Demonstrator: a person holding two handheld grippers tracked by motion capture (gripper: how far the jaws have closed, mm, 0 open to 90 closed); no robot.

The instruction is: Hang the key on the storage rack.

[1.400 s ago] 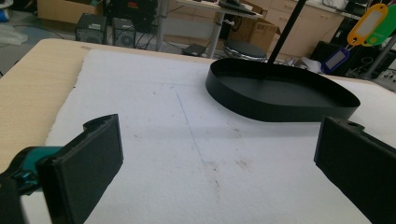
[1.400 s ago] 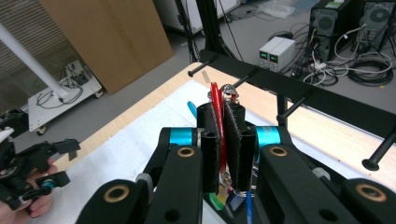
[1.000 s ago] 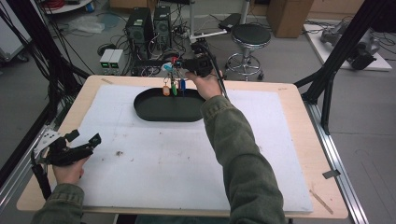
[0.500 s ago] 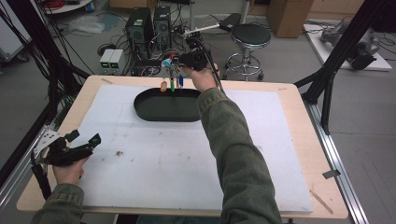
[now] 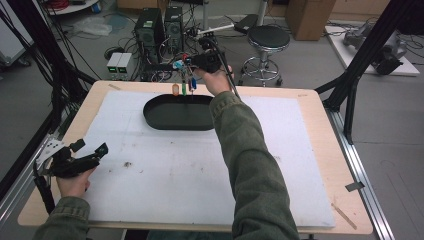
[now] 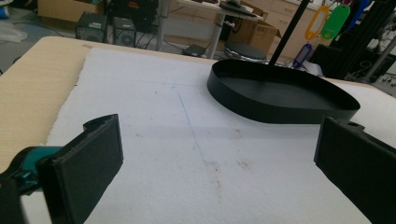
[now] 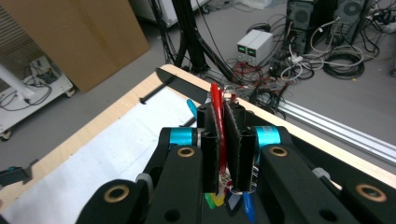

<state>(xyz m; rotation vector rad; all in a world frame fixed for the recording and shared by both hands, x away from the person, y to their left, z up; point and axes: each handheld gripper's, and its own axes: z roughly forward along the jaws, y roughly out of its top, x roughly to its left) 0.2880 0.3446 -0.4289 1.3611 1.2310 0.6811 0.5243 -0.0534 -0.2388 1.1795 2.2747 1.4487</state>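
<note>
A bunch of plastic key tags, orange, green and blue, hangs above the far rim of a black oval tray. My right gripper is shut on a red tag of that bunch; more tags dangle below its jaws. My left gripper rests low at the table's near left, open, nothing between its pads. In the left gripper view the tray lies ahead, and the hanging tags show at the top right.
A white foam sheet covers the wooden table. Computer towers, cables and power supplies sit on the floor beyond the far edge, with a stool. Black frame struts stand at the right.
The right gripper has shifted a little toward the table's far edge, carrying the hanging tags with it. The left gripper has stayed where it was.
</note>
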